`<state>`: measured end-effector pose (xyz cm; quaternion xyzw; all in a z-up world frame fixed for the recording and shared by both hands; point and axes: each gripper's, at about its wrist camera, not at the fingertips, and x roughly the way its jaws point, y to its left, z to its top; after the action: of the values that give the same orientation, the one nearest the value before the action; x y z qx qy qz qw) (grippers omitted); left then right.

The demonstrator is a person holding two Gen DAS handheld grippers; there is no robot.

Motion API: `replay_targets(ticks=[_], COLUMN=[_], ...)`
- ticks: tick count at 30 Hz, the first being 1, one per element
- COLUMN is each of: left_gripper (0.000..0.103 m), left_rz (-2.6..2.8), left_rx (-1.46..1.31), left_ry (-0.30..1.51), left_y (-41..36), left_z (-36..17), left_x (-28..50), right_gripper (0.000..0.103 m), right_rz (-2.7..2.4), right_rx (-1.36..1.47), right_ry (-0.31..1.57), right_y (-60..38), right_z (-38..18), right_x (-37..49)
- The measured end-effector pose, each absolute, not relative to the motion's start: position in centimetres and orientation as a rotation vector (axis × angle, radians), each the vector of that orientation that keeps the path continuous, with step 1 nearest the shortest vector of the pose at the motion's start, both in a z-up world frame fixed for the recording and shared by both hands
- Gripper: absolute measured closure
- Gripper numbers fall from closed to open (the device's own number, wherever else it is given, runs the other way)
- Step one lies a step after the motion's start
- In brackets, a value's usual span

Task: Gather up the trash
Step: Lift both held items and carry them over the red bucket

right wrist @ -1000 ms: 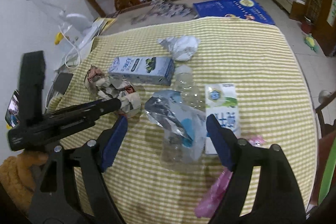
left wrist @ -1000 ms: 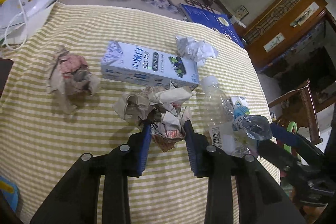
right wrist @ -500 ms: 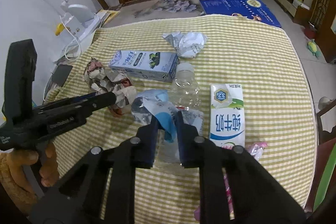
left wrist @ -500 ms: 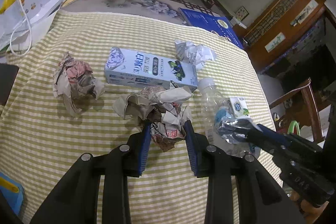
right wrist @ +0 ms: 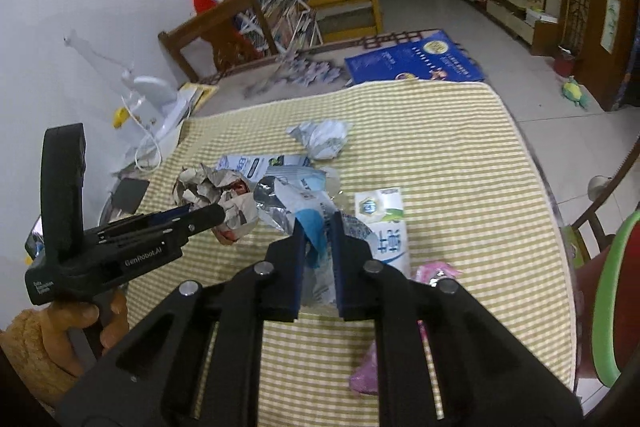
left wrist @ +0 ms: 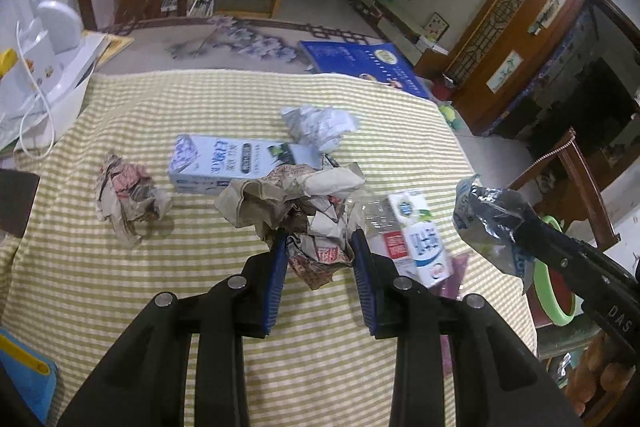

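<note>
Gripping a crumpled paper wad (left wrist: 316, 223), the left tool (left wrist: 320, 259) holds it just above the worktop (left wrist: 120, 307), before the blue carton (left wrist: 224, 163); light, springy, best pinched mid-bulk; right tool (right wrist: 318, 247), shut on a thin, slippery foil wrapper (right wrist: 296, 203), hides its lower edge.
</note>
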<state>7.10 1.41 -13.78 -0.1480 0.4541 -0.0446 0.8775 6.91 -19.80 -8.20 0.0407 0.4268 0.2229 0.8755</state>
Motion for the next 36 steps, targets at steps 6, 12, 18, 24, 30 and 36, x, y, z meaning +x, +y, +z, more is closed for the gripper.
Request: replay_targets(ticks=[6, 12, 18, 24, 30, 36], left_gripper=[0.073, 0.073, 0.073, 0.073, 0.073, 0.073], left_rz=[-0.123, -0.148, -0.171, -0.178, -0.184, -0.209], left_rx=[-0.278, -0.257, -0.242, -0.234, -0.214, -0.187], left_ry=[0.941, 0.942, 0.935, 0.935, 0.923, 0.921], left_y=[-0.6, -2.1, -3.4, -4.6, -6.2, -8.9], left_z=[-13.0, -12.6, -12.1, -12.0, -11.4, -10.9], left_x=[6.6, 6.2, 5.7, 5.3, 5.2, 5.4], right_gripper=[0.090, 0.090, 0.090, 0.090, 0.090, 0.090], right_rz=[0.439, 0.412, 0.402, 0.393, 0.386, 0.366], right_rx=[0.113, 0.139, 0.152, 0.163, 0.179, 0.197], right_ry=[0.873, 0.866, 0.861, 0.854, 0.845, 0.842], right_y=[-21.7, -23.5, -24.7, -25.6, -27.3, -29.9], right_z=[-7.8, -7.7, -7.6, -7.5, -7.5, -7.6], right_x=[5.8, 5.1, 4.5, 4.0, 3.6, 3.4])
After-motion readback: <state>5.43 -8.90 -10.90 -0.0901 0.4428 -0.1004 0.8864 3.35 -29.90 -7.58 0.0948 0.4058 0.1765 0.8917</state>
